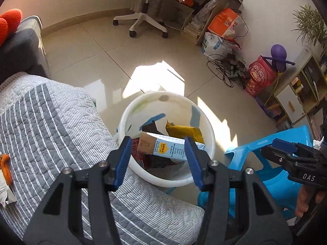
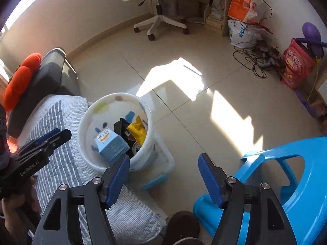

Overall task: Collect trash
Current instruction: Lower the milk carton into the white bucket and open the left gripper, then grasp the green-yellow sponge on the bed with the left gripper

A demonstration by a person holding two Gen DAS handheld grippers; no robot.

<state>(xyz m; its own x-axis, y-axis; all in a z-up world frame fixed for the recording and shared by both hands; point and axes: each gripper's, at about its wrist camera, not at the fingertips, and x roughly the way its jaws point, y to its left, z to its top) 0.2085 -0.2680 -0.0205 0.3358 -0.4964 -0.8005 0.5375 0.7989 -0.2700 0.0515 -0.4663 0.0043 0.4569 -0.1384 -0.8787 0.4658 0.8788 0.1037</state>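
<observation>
**Both grippers hang empty above the white bin**

The left gripper (image 1: 158,159) points steeply down over the white bin (image 1: 210,143), its blue pads (image 1: 122,159) parted to a middling gap. Nothing sits between them and they touch nothing; the bin's contents only show through the gap from far below. In the right wrist view this same tool enters at 9 o'clock, held in a hand (image 2: 16,204) at the lower left edge.

The right gripper (image 2: 164,179) has the wider spread. Its jaws are opening, with only bare floor tiles (image 2: 224,65) and a corner of a blue-trimmed tray (image 2: 157,180) seen between them; no object is gripped or touched. In the left wrist view it comes in at 3 o'clock, above the blue plastic stool (image 1: 255,149).

The collected trash lies inside the bin: a pale blue carton (image 1: 169,149) tipped on its side, a yellow wrapper (image 1: 184,131) toward 12 o'clock of it, and dark wrappers (image 1: 151,127) beneath. The bin stands on the floor, just beside the striped grey quilt (image 1: 51,122) at its 9 o'clock and near the stool at its 3 o'clock. On the quilt, at the left view's far 9 o'clock edge, lie an orange scrap (image 1: 6,169) and a pale wrapper (image 1: 6,196).
</observation>
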